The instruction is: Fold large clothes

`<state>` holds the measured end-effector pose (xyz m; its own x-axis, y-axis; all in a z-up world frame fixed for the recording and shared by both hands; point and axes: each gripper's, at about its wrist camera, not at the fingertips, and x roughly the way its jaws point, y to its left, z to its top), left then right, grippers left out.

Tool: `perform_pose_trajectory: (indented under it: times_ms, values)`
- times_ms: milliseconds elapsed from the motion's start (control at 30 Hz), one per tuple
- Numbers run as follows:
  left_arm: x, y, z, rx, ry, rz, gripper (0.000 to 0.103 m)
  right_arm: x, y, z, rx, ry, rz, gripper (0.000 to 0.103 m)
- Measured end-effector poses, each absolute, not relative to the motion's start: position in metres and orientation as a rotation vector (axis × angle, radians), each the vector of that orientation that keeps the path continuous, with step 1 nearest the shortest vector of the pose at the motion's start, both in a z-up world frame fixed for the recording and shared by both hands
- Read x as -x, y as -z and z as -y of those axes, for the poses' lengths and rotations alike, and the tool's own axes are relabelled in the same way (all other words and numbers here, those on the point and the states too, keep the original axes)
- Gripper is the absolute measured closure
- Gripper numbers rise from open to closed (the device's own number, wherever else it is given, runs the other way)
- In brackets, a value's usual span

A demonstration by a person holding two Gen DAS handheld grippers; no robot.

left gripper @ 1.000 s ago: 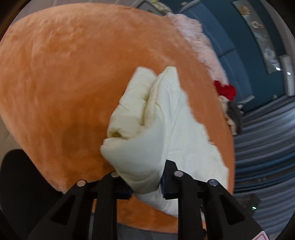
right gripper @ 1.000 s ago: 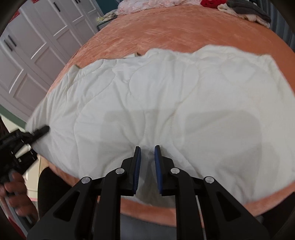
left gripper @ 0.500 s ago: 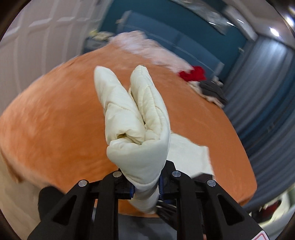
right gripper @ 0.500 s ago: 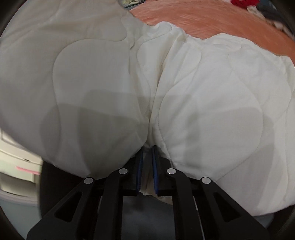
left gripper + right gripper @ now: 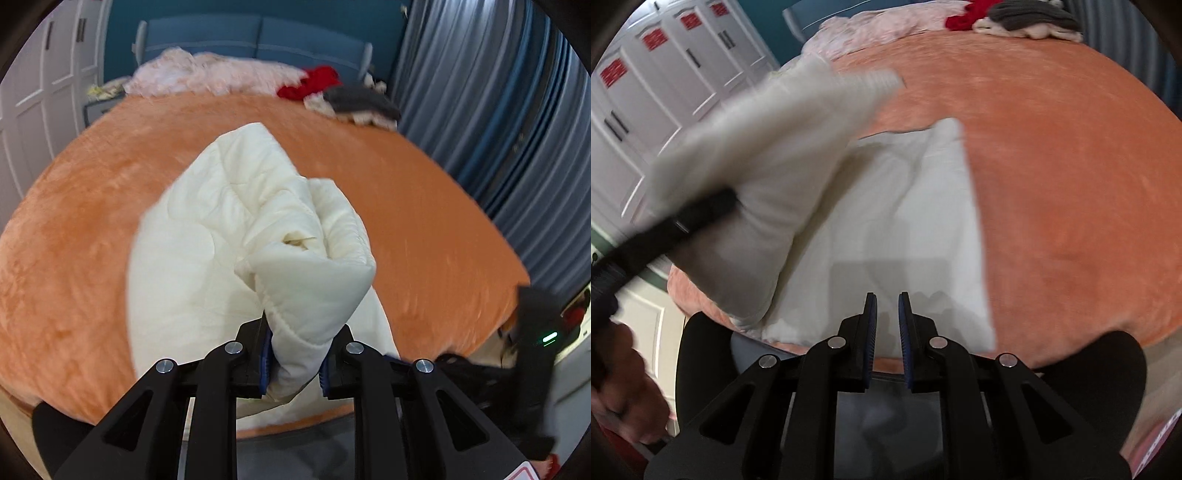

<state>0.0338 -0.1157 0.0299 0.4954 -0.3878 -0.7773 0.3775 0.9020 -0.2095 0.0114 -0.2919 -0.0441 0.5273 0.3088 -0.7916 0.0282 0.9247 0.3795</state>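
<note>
A cream quilted garment [image 5: 229,236] lies on the orange bed cover [image 5: 74,221]. My left gripper [image 5: 295,354] is shut on a bunched corner of it, lifted above the bed. In the right wrist view the garment [image 5: 923,229] lies flat near the bed's front edge, with its left part [image 5: 768,147] raised and blurred. The left gripper's arm shows there as a dark bar [image 5: 665,236]. My right gripper [image 5: 886,325] hovers over the garment's near edge with a narrow gap between its pads and nothing in it.
Pink, red and grey clothes [image 5: 317,85] are piled at the bed's far end by a blue headboard [image 5: 258,37]. White wardrobe doors [image 5: 665,74] stand on the left, grey curtains [image 5: 498,110] on the right. The bed's front edge [image 5: 1071,354] is near me.
My left gripper has swung the held corner up and rightward over the garment. My right gripper has let go of the garment's edge and pulled back; the right part now lies flat.
</note>
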Motion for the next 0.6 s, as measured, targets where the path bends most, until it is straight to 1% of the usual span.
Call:
perform_pose_trajectory:
  times_ms: [100,167,233,267,333,367,400,433,533,600]
  values:
    - [-0.032,-0.005,0.132,-0.021,0.466,-1.004,0.082,-0.004,0.038,0.299,-0.377,-0.151,-0.984,0.09]
    - [-0.026,0.001,0.136,-0.04,0.459,-0.985,0.077,0.002,0.033,0.311,-0.382,-0.145,-0.968,0.085]
    - [-0.016,0.002,0.138,-0.055,0.458,-0.953,0.062,0.005,0.024,0.316,-0.386,-0.144,-0.95,0.077]
    - [-0.011,0.0,0.138,-0.067,0.462,-0.943,0.057,0.006,0.015,0.318,-0.385,-0.151,-0.929,0.075]
    - [-0.002,-0.008,0.135,-0.064,0.479,-0.938,0.037,0.005,0.001,0.318,-0.382,-0.161,-0.899,0.066]
    - [0.002,-0.013,0.129,-0.044,0.492,-0.935,0.033,0.004,-0.012,0.316,-0.383,-0.179,-0.87,0.063]
    - [0.008,-0.019,0.121,-0.015,0.497,-0.933,0.027,0.002,-0.018,0.315,-0.384,-0.192,-0.856,0.054]
    - [0.01,-0.022,0.116,0.001,0.496,-0.932,0.025,-0.001,-0.03,0.31,-0.38,-0.218,-0.833,0.046]
    - [0.019,-0.026,0.094,0.035,0.474,-0.95,0.021,-0.007,-0.048,0.294,-0.355,-0.28,-0.811,0.038]
    - [0.02,-0.016,0.078,0.025,0.412,-0.981,0.021,-0.023,-0.051,0.28,-0.333,-0.315,-0.825,0.036]
